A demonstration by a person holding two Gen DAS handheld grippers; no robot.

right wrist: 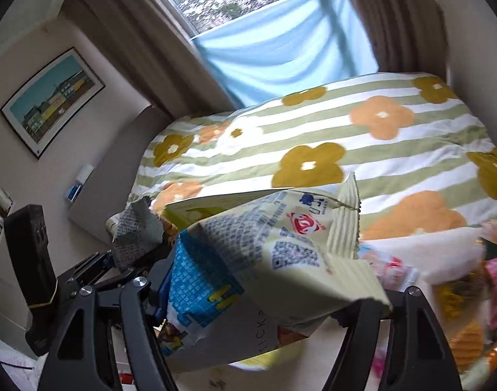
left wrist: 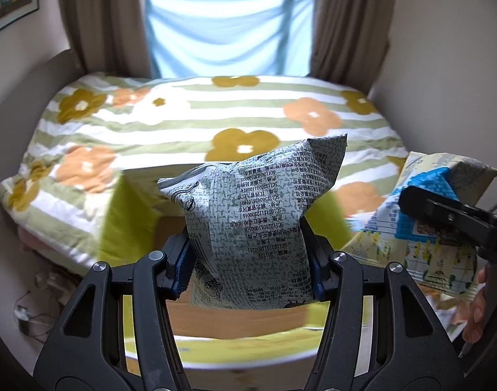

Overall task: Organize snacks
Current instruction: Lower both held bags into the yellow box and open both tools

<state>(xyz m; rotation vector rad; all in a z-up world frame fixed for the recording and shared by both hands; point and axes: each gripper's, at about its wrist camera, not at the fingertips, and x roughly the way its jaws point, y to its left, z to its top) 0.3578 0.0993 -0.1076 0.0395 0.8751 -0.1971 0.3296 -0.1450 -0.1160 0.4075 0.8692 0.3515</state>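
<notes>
The grey-green snack bag (left wrist: pixel 248 224) sits clamped between the left gripper (left wrist: pixel 248 270) fingers; the pale yellow snack bag (right wrist: pixel 264 260) is pinched by the right gripper (right wrist: pixel 258 309) fingers — both slippery, puffed bags could slide out above the green box (left wrist: pixel 118 221).

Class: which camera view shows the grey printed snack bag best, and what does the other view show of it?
The left wrist view: the grey snack bag fills the centre, pinched between the left hand-held gripper pads, its print in focus. The right wrist view shows only a crumpled grey corner at the left, beside the yellow snack bag.
</notes>
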